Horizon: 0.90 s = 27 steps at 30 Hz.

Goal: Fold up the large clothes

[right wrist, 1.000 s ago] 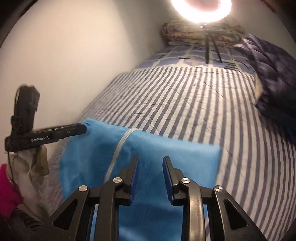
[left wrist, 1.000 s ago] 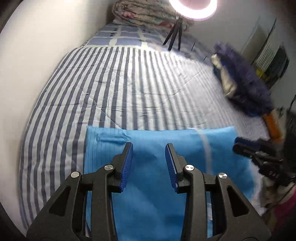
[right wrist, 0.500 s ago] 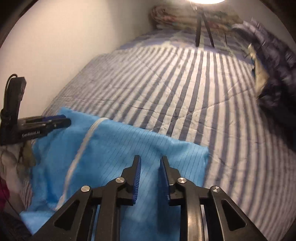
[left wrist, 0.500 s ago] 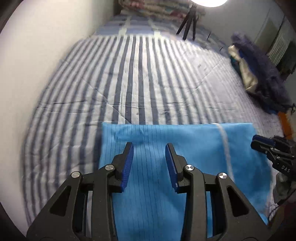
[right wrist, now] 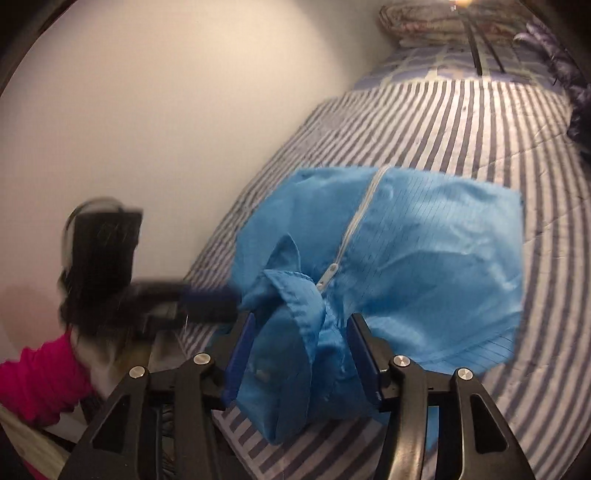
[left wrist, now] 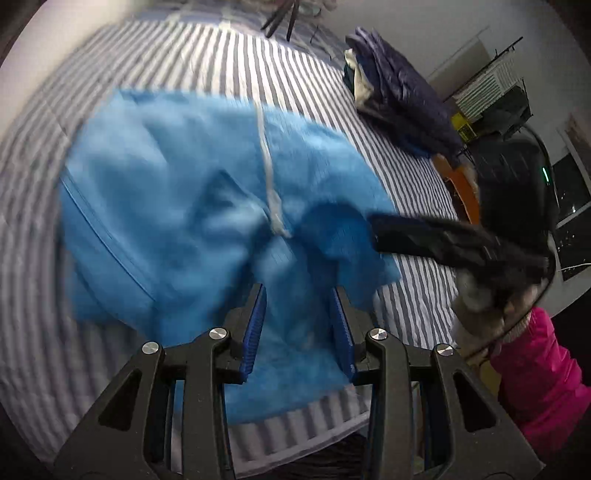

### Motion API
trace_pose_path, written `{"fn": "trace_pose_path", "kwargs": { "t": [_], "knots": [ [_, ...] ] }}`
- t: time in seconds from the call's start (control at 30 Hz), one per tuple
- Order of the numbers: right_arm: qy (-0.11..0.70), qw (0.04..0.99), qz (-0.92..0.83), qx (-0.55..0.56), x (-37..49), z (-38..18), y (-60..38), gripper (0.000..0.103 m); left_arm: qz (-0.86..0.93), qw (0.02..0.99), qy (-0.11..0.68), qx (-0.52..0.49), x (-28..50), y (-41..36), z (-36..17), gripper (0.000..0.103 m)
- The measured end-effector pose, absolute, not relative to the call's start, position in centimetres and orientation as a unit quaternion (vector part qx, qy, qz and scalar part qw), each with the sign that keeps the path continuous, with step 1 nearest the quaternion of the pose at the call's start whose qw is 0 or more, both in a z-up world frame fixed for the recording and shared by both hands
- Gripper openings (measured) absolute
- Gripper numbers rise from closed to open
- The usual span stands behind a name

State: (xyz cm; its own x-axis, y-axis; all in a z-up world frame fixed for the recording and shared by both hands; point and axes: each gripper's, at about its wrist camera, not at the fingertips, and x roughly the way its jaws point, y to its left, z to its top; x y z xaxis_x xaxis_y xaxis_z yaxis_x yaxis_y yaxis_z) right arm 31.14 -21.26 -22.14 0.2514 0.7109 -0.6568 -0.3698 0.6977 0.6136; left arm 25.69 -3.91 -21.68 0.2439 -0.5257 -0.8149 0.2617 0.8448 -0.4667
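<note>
A bright blue zip-up garment (left wrist: 192,192) with a white zipper (left wrist: 267,166) lies bunched on the striped bed; it also shows in the right wrist view (right wrist: 424,251). My left gripper (left wrist: 298,310) is open above the garment's near part. My right gripper (right wrist: 301,343) is open, its jaws either side of the crumpled collar (right wrist: 295,295). The right gripper shows blurred in the left wrist view (left wrist: 443,243), reaching over the garment's right edge. The left gripper shows blurred in the right wrist view (right wrist: 192,302), at the garment's left edge.
The striped bed cover (left wrist: 207,62) reaches to a white wall (right wrist: 166,110). A dark blue jacket (left wrist: 399,96) lies at the bed's right side. A tripod (right wrist: 484,51) and folded quilt (right wrist: 417,22) stand at the far end. A pink sleeve (left wrist: 539,376) shows at the bed edge.
Both grippers have pulled back and risen, and the right gripper's jaws have opened wider. The garment, flat before, now lies further up the bed, bunched with its collar raised.
</note>
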Motion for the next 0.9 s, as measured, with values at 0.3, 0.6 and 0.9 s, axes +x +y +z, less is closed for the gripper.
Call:
{"fn": "trace_pose_path", "kwargs": {
  "t": [0.3, 0.6, 0.9],
  "knots": [
    [0.544, 0.695, 0.36, 0.303, 32.9, -27.6, -22.8, 0.012, -0.254, 0.749, 0.574, -0.211, 26.2, -5.4, -25.7, 0.036],
    [0.513, 0.648, 0.374, 0.42, 32.4, -29.9, -24.8, 0.005, -0.267, 0.751, 0.555, -0.237, 25.9, -6.0, -25.2, 0.018],
    [0.518, 0.664, 0.371, 0.392, 33.5, -28.3, -22.8, 0.003, -0.264, 0.761, 0.552, -0.214, 25.5, -6.7, -25.8, 0.0]
  ]
}}
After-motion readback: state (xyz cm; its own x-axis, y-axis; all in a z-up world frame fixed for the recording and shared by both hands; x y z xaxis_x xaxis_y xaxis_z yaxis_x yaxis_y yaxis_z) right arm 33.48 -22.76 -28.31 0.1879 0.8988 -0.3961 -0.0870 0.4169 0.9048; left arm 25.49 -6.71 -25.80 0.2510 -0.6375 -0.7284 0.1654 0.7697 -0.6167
